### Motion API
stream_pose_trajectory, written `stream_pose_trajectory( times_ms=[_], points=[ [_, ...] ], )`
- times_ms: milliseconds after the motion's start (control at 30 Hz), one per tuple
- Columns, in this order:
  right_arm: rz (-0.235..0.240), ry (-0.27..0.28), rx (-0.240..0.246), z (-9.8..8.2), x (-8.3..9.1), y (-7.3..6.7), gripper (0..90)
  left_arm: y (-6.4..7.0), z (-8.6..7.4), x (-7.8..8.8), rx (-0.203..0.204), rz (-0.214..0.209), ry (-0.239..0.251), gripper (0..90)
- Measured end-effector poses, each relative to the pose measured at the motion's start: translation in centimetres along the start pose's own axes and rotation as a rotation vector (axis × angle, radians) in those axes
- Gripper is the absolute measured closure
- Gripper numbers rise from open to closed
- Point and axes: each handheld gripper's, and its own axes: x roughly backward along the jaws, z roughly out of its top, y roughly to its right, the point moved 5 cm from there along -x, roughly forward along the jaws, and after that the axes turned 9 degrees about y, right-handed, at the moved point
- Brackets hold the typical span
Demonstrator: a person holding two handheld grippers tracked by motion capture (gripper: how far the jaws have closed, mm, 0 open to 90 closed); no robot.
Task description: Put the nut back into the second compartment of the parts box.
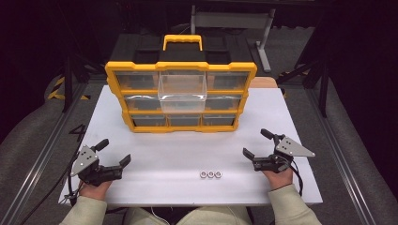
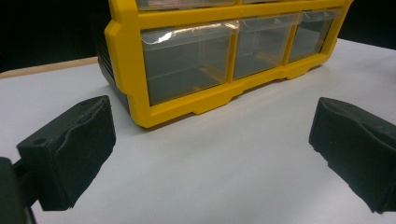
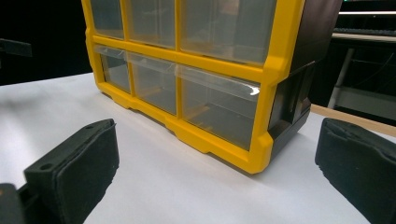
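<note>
my left gripper (image 1: pixel 112 152) rests low on the white bench (image 1: pixel 155 154) at its near left, jaws spread wide with nothing between them. my right gripper (image 1: pixel 257 143) sits at the near right, jaws just as wide apart and bare. between the two, near the front edge, three small metal nuts (image 1: pixel 210 174) lie in a short row, touching one another, well apart from both grippers. farther back stands the yellow organiser (image 1: pixel 180 96) with its clear drawers; the top middle drawer (image 1: pixel 182 87) is pulled out toward me. in the left gripper view the organiser's bottom row of drawers (image 2: pixel 189 65) faces me beyond the open jaws; in the right gripper view its right corner (image 3: pixel 261 154) is near.
</note>
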Motion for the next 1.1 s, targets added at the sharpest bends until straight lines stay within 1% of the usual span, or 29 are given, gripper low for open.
stream_pose_trajectory(
  times_ms=[200,367,433,467,500,567,600,633,733,867,933,1000,1033,1067,1100],
  points=[
    [0.003,-0.012,0.009,0.1,0.1,-0.1,0.0,0.0,0.1,0.0,0.012,-0.001,0.005,0.9],
    [0.024,-0.021,-0.006,0.3,-0.2,-0.2,0.0,0.0,0.1,-0.1,0.004,0.003,0.0,1.0],
    [0.024,-0.014,-0.008,0.4,-0.3,-0.3,0.0,-0.1,0.1,-0.1,0.005,0.005,0.001,0.9],
    [0.028,-0.008,-0.011,0.6,-0.5,-0.3,0.0,-0.1,0.1,-0.1,0.007,0.006,0.001,1.0],
    [0.043,0.004,-0.016,1.1,-1.0,-0.6,0.0,-0.1,0.1,-0.1,0.005,0.006,0.0,1.0],
    [0.058,0.006,-0.011,1.4,-1.5,-0.9,0.0,0.0,0.2,-0.1,0.002,0.007,-0.002,1.0],
    [0.058,0.006,-0.011,1.4,-1.5,-0.9,0.0,0.0,0.2,-0.1,0.002,0.007,-0.002,1.0],
    [0.083,0.01,-0.016,1.8,-2.0,-1.3,0.0,0.0,0.2,-0.1,0.0,0.007,-0.001,1.0],
    [0.096,0.019,-0.024,2.4,-2.6,-1.6,0.0,0.0,0.2,-0.1,-0.003,0.007,-0.002,1.0],
    [0.111,0.03,-0.046,3.1,-3.3,-1.7,0.0,-0.1,0.2,0.0,0.006,0.002,-0.002,1.0],
    [0.128,0.022,-0.049,3.4,-3.5,-1.9,0.4,-0.2,0.2,0.0,0.013,0.005,0.004,1.0],
    [0.162,0.001,-0.039,3.8,-3.9,-2.4,0.6,-0.3,0.2,0.0,0.016,0.005,0.001,1.0],
    [0.162,0.001,-0.039,3.8,-3.9,-2.4,0.6,-0.3,0.2,0.0,0.016,0.005,0.001,1.0],
    [0.201,-0.05,-0.023,4.1,-4.2,-2.8,1.4,-0.2,0.2,0.0,0.015,0.005,0.001,1.0],
    [0.22,-0.082,-0.014,4.3,-4.4,-3.0,1.8,-0.2,0.2,0.0,0.014,0.004,0.002,1.1]
  ],
)
